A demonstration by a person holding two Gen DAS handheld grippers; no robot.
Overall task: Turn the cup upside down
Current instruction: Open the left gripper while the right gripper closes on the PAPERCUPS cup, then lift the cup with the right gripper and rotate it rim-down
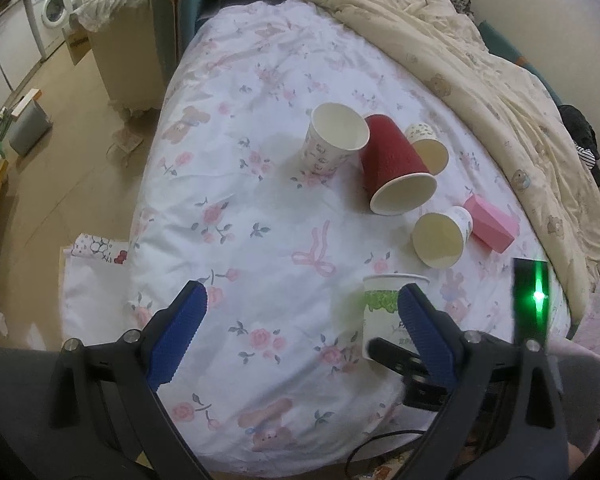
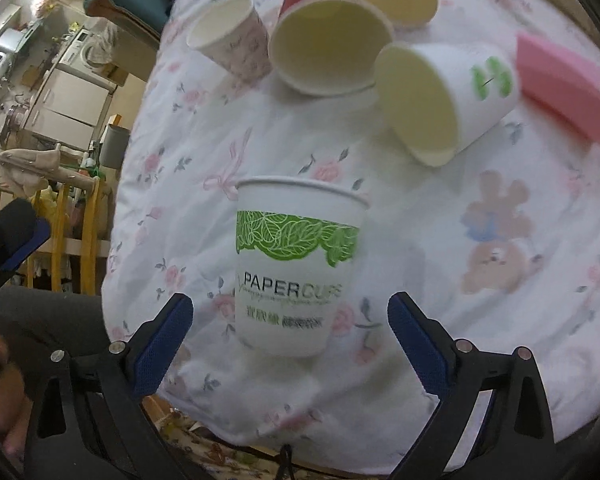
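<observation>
A white paper cup with a green leaf band (image 2: pixel 296 268) stands upright on the floral bedsheet, mouth up. My right gripper (image 2: pixel 290 320) is open, its blue pads (image 2: pixel 162 348) on either side of the cup's lower half, not touching it. The same cup (image 1: pixel 384 312) shows in the left wrist view, partly behind the left gripper's right finger. My left gripper (image 1: pixel 304 312) is open and empty above the sheet, left of the cup. The right gripper's dark body (image 1: pixel 400 364) shows at the cup's base.
Beyond the cup lie a red cup on its side (image 1: pixel 396 168), a floral-print cup (image 1: pixel 332 140), two white cups on their sides (image 1: pixel 444 236) (image 1: pixel 428 148) and a pink block (image 1: pixel 492 224). A cream duvet (image 1: pixel 480 64) covers the bed's right. The bed edge (image 1: pixel 148 184) drops to the floor at left.
</observation>
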